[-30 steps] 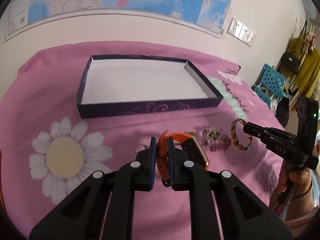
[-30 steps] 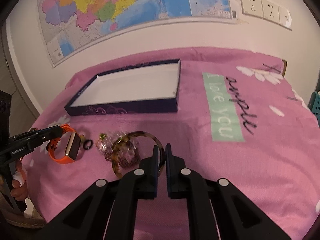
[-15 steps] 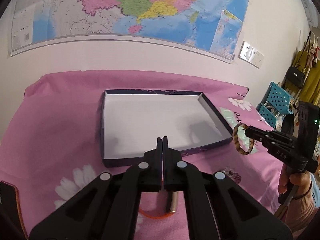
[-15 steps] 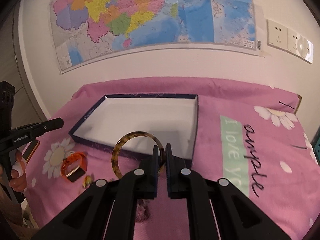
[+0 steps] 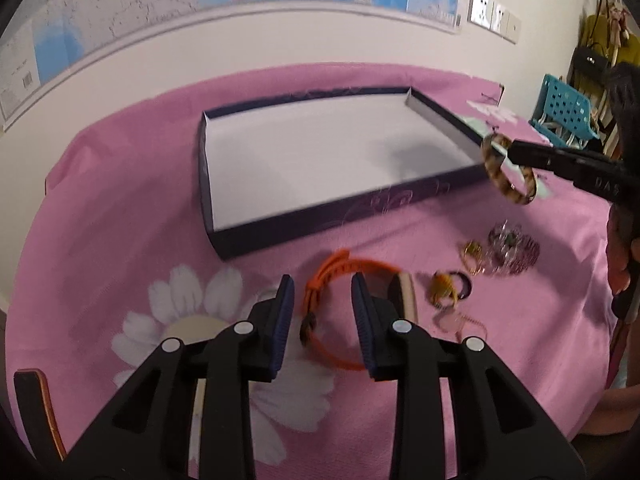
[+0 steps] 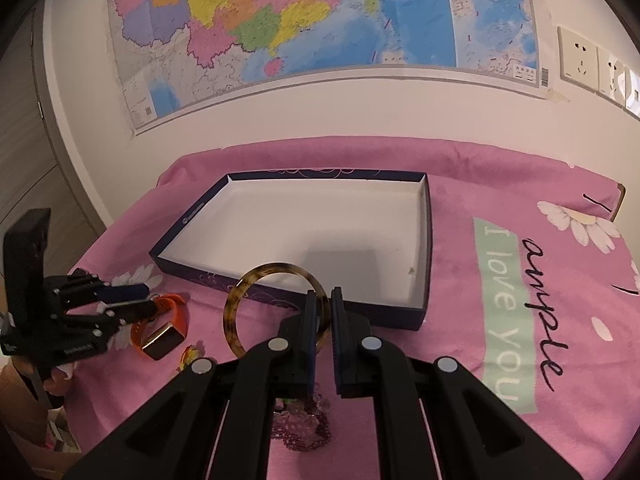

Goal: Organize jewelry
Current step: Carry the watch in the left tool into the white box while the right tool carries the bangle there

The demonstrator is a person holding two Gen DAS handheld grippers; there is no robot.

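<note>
Box (image 6: pixel 424 236): matt cardboard, white paper lining, dark printed outer walls. Bangle (image 6: pixel 276 308): glossy tortoiseshell plastic; watch (image 5: pixel 352 312) has a smooth orange rubbery strap. Cloth (image 6: pixel 520 400): soft matt pink fabric; tools are matt black plastic with ribbed blue pads (image 5: pixel 282 320).

A coloured map (image 6: pixel 320 20) hangs on the white wall above the pink flower-print cloth (image 6: pixel 500 200). White wall sockets (image 6: pixel 576 60) sit right of the map. A turquoise perforated chair (image 5: pixel 568 112) stands at far right.

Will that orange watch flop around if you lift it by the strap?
Probably. The orange watch has a thin, curved rubbery-looking strap, so it likely bends. Its chunky face looks heavier and would probably dangle downward. The ridged strap may resist slipping.
</note>
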